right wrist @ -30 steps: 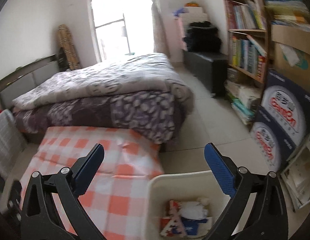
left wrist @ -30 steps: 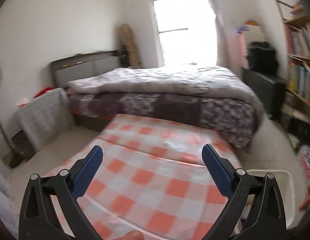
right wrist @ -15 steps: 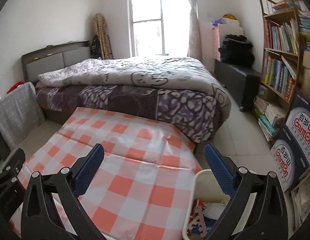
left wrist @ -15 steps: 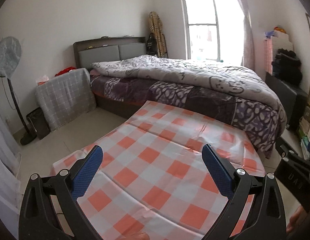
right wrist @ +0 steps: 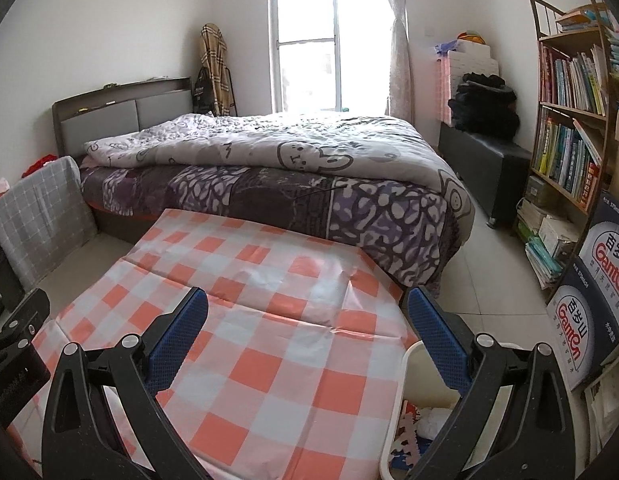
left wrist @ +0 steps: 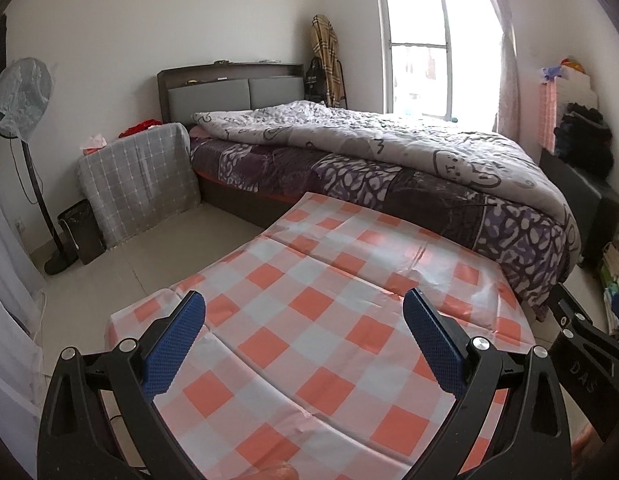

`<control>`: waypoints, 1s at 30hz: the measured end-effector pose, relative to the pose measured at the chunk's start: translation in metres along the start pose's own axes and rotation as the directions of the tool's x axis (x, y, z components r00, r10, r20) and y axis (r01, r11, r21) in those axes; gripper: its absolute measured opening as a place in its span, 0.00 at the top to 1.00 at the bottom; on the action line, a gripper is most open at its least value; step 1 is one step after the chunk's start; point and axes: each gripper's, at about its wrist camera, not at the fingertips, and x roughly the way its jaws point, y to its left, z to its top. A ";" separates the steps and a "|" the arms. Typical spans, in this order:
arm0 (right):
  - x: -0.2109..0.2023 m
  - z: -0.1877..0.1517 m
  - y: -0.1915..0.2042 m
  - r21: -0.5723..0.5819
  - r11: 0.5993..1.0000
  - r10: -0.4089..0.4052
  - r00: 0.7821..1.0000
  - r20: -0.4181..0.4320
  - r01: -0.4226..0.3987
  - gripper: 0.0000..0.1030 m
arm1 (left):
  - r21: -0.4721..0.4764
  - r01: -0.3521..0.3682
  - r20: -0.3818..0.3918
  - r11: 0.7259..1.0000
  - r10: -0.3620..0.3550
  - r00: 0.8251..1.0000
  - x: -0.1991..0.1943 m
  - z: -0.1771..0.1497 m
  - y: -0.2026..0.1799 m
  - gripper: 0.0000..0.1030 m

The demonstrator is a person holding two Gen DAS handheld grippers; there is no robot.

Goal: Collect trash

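A table with an orange-and-white checked cloth (left wrist: pixel 329 320) fills the foreground; it also shows in the right wrist view (right wrist: pixel 269 320). I see no trash on the cloth. My left gripper (left wrist: pixel 304 340) is open and empty above the table's near part. My right gripper (right wrist: pixel 307 340) is open and empty above the table's right side. A white bin (right wrist: pixel 409 364) stands at the table's right edge, below the right gripper, with crumpled paper and wrappers (right wrist: pixel 425 420) inside. The right gripper's body shows at the right edge of the left wrist view (left wrist: pixel 581 352).
A bed with a grey quilt (left wrist: pixel 389 148) stands behind the table. A cloth-covered stand (left wrist: pixel 137 184), a small black bin (left wrist: pixel 81 232) and a fan (left wrist: pixel 21 96) stand at left. A bookshelf (right wrist: pixel 569 120) and stacked cartons (right wrist: pixel 597 300) stand at right.
Both grippers have swung left and tilted up, away from the white bin toward the table. The bin has left the left wrist view. Both grippers stay open.
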 end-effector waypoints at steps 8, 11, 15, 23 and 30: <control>0.000 0.000 0.000 -0.003 1.000 0.001 1.000 0.000 -0.001 0.07 | 0.002 -0.004 -0.004 1.000 0.004 1.000 0.001 -0.001 0.000 0.07; 0.000 0.000 0.001 -0.001 1.000 0.000 1.000 -0.001 0.000 0.07 | -0.002 -0.007 -0.005 1.000 0.007 1.000 0.001 -0.002 0.001 0.07; 0.000 0.000 0.002 0.001 1.000 0.001 1.000 -0.005 -0.001 0.07 | -0.006 -0.006 -0.012 1.000 0.006 1.000 0.003 -0.002 0.001 0.07; 0.000 0.000 0.003 0.000 1.000 0.001 1.000 -0.004 -0.001 0.07 | -0.008 -0.011 -0.017 1.000 0.011 1.000 0.004 -0.003 0.001 0.07; 0.001 -0.003 0.008 -0.008 1.000 0.005 1.000 -0.013 -0.006 0.07 | -0.009 -0.017 -0.017 1.000 0.017 1.000 0.005 -0.004 0.002 0.07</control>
